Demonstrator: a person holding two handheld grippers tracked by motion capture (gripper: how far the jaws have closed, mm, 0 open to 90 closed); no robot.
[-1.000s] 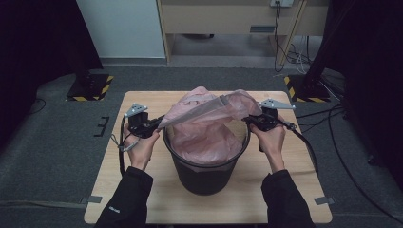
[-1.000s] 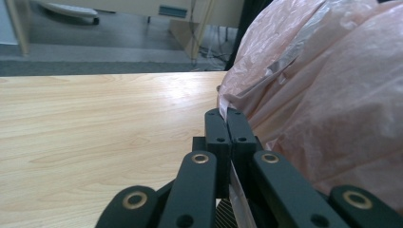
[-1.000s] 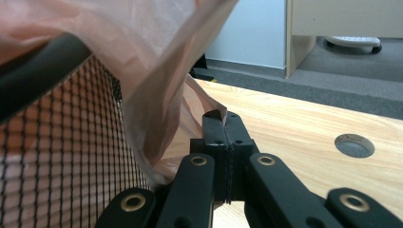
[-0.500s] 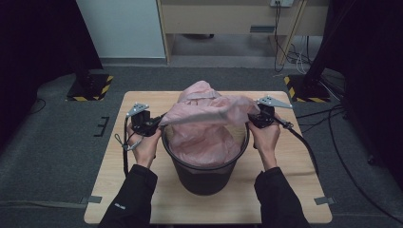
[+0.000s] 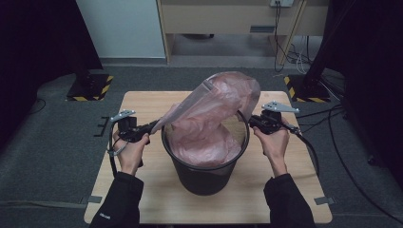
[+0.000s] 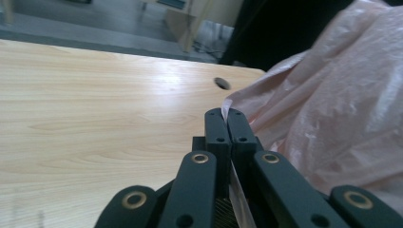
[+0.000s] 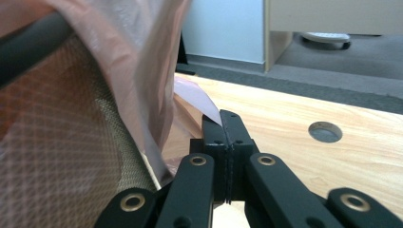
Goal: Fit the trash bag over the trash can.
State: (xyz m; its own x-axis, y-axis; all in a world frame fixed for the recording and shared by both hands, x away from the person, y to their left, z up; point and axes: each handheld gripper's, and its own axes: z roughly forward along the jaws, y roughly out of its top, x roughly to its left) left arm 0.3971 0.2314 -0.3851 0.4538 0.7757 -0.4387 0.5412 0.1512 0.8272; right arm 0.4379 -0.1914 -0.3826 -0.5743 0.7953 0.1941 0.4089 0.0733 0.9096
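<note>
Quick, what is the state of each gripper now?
Left gripper: closed, pinching the edge of the pink plastic bag.
Right gripper: closed on the bag's opposite edge, beside the black bin.

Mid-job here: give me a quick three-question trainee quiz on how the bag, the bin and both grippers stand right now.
1. True or false: the left gripper is shut on the thin pink plastic bag.
2. Where does the round black mesh bin stand? A) on the grey floor B) on the pale wooden table C) on a shelf
3. Fill in: the right gripper pinches the bag's ____.

Key
1. True: the jaws are closed with pink film between them.
2. B
3. Edge: a flap of film sticks out between the closed jaws, beside the bin's rim.
</note>
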